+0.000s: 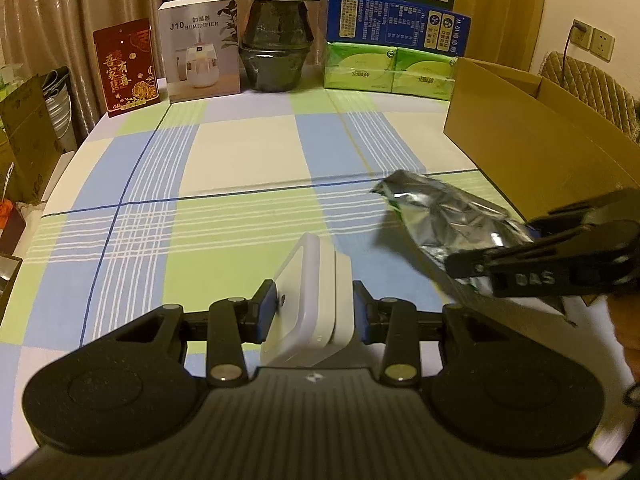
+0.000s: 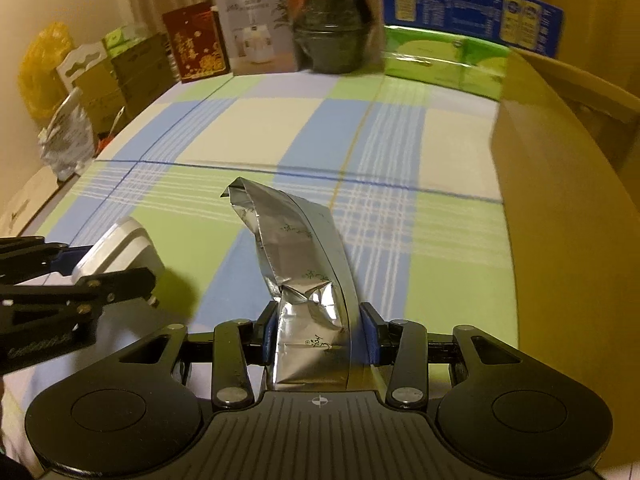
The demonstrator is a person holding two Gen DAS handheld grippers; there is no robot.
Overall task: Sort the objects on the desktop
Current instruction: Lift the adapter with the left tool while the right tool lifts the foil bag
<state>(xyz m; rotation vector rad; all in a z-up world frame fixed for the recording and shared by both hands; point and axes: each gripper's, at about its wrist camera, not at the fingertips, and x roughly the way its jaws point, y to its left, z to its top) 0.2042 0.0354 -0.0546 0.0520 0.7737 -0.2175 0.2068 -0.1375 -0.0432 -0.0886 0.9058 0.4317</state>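
My left gripper point(image 1: 314, 314) is shut on a white plastic box point(image 1: 310, 300) and holds it above the checked tablecloth point(image 1: 240, 152). The box also shows in the right wrist view point(image 2: 120, 250), at the left, with the left gripper point(image 2: 80, 276) around it. My right gripper point(image 2: 320, 332) is shut on a silver foil pouch point(image 2: 304, 264) that sticks up and forward between its blue pads. In the left wrist view the pouch point(image 1: 448, 216) is at the right, held by the right gripper point(image 1: 500, 268), beside an open cardboard box point(image 1: 520, 136).
Along the table's far edge stand a red card box point(image 1: 126, 66), a humidifier box point(image 1: 202, 46), stacked dark pots point(image 1: 276, 40), green tissue packs point(image 1: 390, 70) and a blue box point(image 1: 396, 22). Cartons and bags point(image 2: 68, 100) sit off the left edge.
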